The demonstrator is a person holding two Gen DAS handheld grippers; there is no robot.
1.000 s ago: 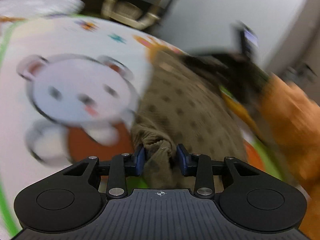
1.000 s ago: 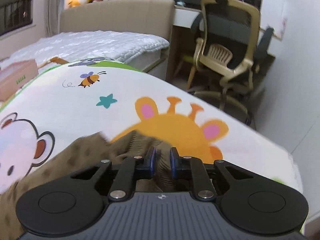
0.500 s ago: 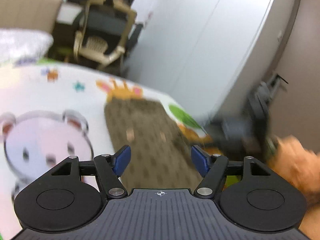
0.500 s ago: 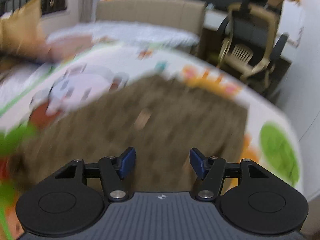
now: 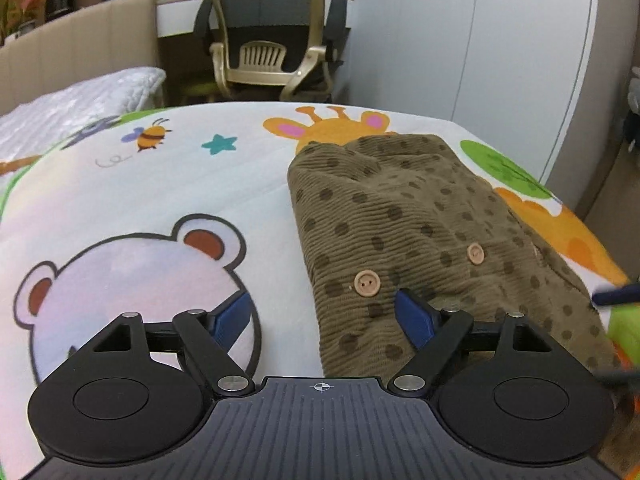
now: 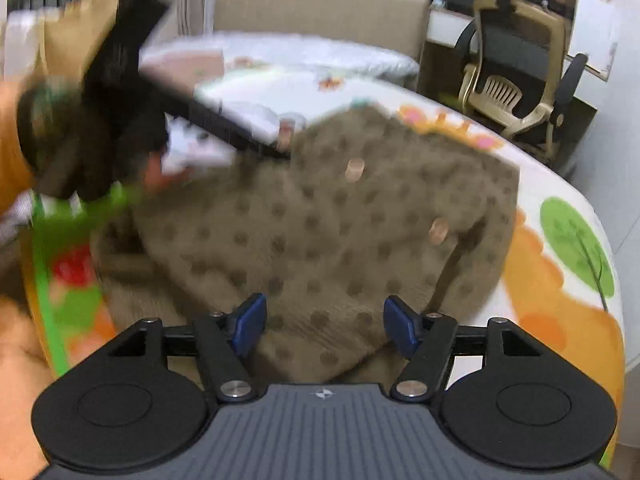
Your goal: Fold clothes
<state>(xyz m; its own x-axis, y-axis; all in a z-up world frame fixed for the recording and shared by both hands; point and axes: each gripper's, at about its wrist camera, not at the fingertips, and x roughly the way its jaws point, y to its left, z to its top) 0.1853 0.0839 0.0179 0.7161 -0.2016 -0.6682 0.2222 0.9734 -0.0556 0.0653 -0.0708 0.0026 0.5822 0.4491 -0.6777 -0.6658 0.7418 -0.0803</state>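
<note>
Garment (image 5: 404, 216): olive corduroy, dark dots, two wooden buttons (image 5: 367, 283). Lies folded on the cartoon-print mat (image 5: 168, 184), covering the lower part of the giraffe print (image 5: 328, 128); the bear print (image 5: 132, 280) sits to the garment's left.

Left tool (image 5: 324, 316): jaws opening, wide apart, nothing clamped. One blue pad hangs over the bear print, the other over the garment's near edge by the larger button.

Right tool (image 6: 324, 322): jaws opening, released. The garment's near fold shows between the pads, though neither pad presses on it.

Right wrist view is blurred; the dark shape left of the garment is probably the left tool and the hand holding it, with an orange sleeve (image 6: 8, 136).

Chair (image 5: 272, 40): beyond the garment, past the mat's far edge. Quilted bed (image 5: 80, 100): far left of the garment.
</note>
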